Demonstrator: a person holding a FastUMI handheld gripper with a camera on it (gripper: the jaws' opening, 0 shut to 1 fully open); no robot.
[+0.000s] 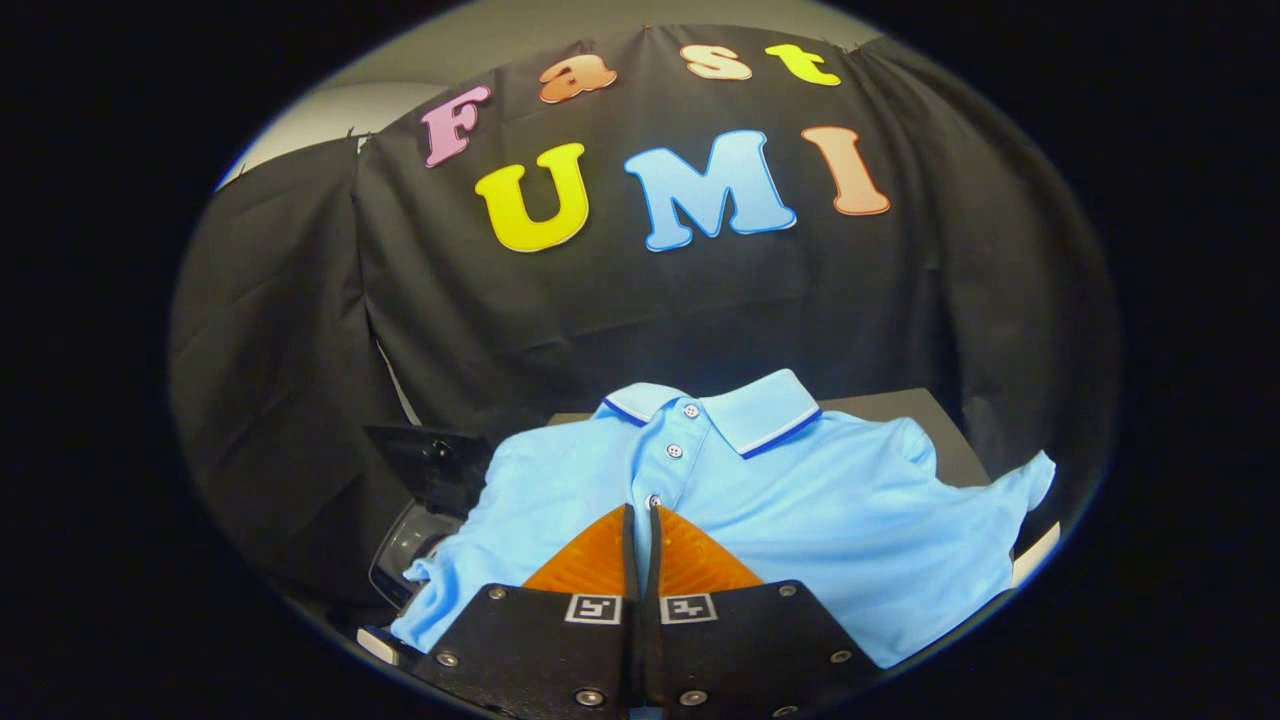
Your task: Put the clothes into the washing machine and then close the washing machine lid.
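Gripper (641, 512) sits at bottom centre of the frame, fingers drawn together with only a thin slit between them; whether a fold of cloth is caught in that slit cannot be told. The polo shirt (790, 500), light blue with a dark-trimmed collar, lies spread across the centre and lower right of the frame, collar toward the booth wall, placket buttons just ahead of the fingertips; it rests on a dark surface (900, 405) visible behind its shoulder. At lower left, beside the shirt's sleeve, a dark glossy unit (420, 500) shows, likely the washing machine with its lid raised, though this is uncertain. Judgement: shirt not yet loaded; loading and lid closing both remain.
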